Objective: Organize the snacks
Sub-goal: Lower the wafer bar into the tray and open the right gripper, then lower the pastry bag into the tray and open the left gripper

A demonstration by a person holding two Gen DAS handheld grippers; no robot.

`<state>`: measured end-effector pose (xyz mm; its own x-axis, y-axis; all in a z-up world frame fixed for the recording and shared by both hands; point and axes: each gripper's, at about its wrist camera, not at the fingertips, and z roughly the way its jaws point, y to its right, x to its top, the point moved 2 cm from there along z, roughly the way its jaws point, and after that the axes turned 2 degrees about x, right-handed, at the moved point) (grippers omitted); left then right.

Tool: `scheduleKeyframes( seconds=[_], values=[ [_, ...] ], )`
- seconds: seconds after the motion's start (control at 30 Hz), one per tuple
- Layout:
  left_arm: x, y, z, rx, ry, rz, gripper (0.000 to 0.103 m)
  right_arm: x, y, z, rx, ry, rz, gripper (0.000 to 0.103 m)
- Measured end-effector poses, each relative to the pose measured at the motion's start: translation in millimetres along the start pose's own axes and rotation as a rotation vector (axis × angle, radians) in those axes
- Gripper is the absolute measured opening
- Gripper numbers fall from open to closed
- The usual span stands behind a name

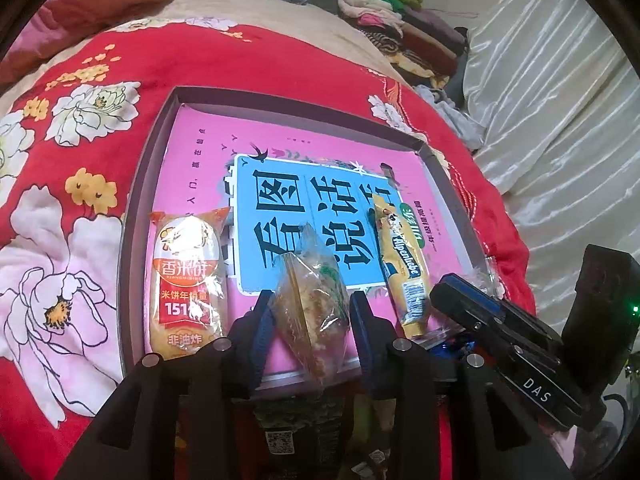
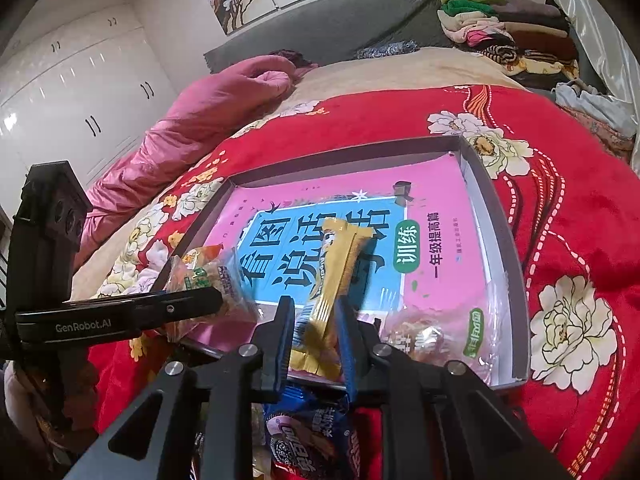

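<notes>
A shallow grey box point(image 1: 138, 184) with a pink and blue printed bottom lies on the red floral bedspread; it also shows in the right wrist view point(image 2: 516, 264). My left gripper point(image 1: 312, 312) is shut on a clear-wrapped snack point(image 1: 316, 308) over the box's near edge. A rice cracker packet point(image 1: 186, 284) lies at the box's left. My right gripper point(image 2: 316, 320) is shut on a yellow snack bar point(image 2: 336, 272), held over the box; the bar also shows in the left wrist view point(image 1: 404, 264). A clear packet point(image 2: 440, 328) lies in the box's near right corner.
Loose snack packets, one blue point(image 2: 312, 436), lie on the bed just below the grippers. A pink quilt point(image 2: 192, 120) lies at the far left. Folded clothes point(image 2: 508, 40) are stacked at the bed's far right. White curtain point(image 1: 552, 112) hangs right.
</notes>
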<state>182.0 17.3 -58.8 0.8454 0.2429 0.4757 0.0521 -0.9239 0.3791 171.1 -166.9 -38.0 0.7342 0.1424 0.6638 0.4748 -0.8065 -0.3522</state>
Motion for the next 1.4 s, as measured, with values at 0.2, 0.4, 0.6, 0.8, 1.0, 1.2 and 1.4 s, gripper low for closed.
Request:
scheduleKeyframes(
  seconds=[0.2, 0.4, 0.6, 0.8, 1.0, 1.2, 1.4],
  values=[
    [3, 6, -4, 0.004, 0.014, 0.009, 0.048, 1, 1, -4, 0.006, 0.013, 0.005, 0.027],
    [8, 11, -10, 0.023, 0.039, 0.035, 0.058, 2, 1, -6, -0.001, 0.019, 0.001, 0.031],
    [6, 11, -13, 0.029, 0.045, 0.038, 0.065, 3, 0, -8, -0.009, 0.030, -0.003, 0.041],
    [7, 12, -23, 0.025, 0.075, 0.036, 0.075, 5, 1, -14, -0.012, 0.052, -0.005, 0.050],
    [4, 15, -31, 0.036, 0.089, 0.047, 0.078, 5, -2, -21, 0.004, 0.083, -0.021, 0.056],
    [3, 14, -36, 0.034, 0.091, 0.032, 0.079, 7, -10, -26, 0.000, 0.121, -0.057, 0.064],
    [2, 11, -43, 0.031, 0.091, 0.020, 0.079, 9, -8, -30, 0.001, 0.144, -0.046, 0.067]
  ],
)
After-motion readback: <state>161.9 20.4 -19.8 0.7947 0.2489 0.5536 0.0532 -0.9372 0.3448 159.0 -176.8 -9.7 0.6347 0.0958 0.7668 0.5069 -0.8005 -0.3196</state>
